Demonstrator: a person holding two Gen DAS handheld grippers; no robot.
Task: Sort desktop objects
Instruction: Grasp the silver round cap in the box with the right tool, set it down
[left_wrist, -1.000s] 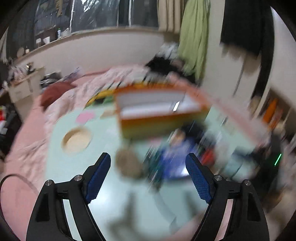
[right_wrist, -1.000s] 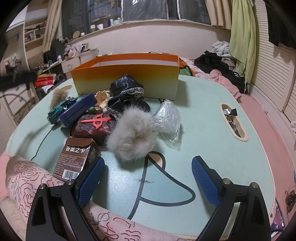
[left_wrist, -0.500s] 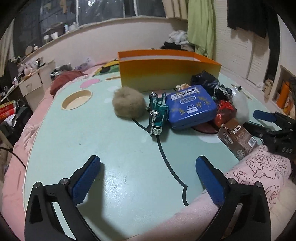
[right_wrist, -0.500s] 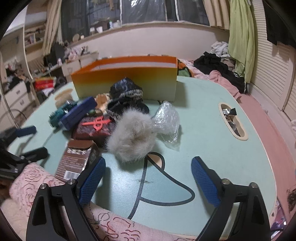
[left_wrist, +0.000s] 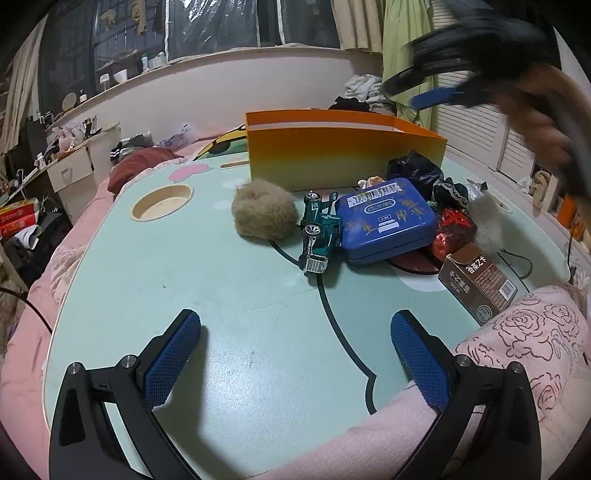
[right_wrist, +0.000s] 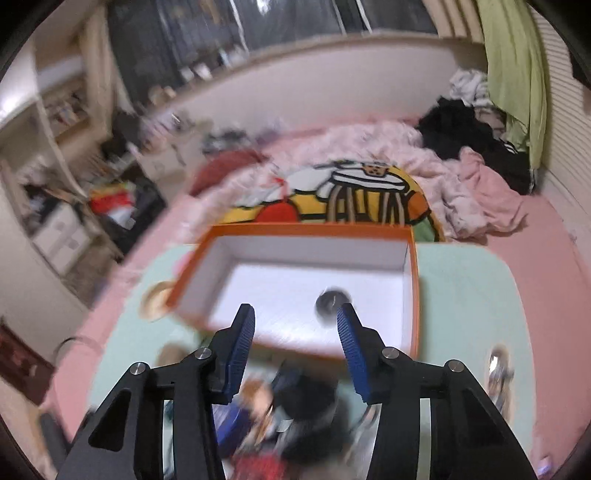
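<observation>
An orange box (left_wrist: 343, 147) stands at the back of the mint table (left_wrist: 184, 280). In front of it lie a tan fur ball (left_wrist: 263, 213), a green toy car (left_wrist: 319, 230), a blue tin (left_wrist: 386, 218), a red packet (left_wrist: 452, 232), a brown carton (left_wrist: 480, 282) and a black bag (left_wrist: 415, 171). My left gripper (left_wrist: 295, 354) is open and empty, low over the near table. My right gripper (right_wrist: 295, 345) is open and empty, raised above the box (right_wrist: 310, 280), whose white inside holds one small dark blurred object (right_wrist: 332, 301). It shows blurred at the left wrist view's top right (left_wrist: 443, 96).
A round cup recess (left_wrist: 162, 203) sits in the table's left side. A pink rose-patterned sleeve (left_wrist: 517, 347) lies at the near right edge. A bed with pink bedding (right_wrist: 369, 147) and clothes lies behind the table. Shelves and clutter stand at the left.
My right gripper has risen from the near table edge to above the orange box and narrowed its opening. My left gripper has settled low over the near table.
</observation>
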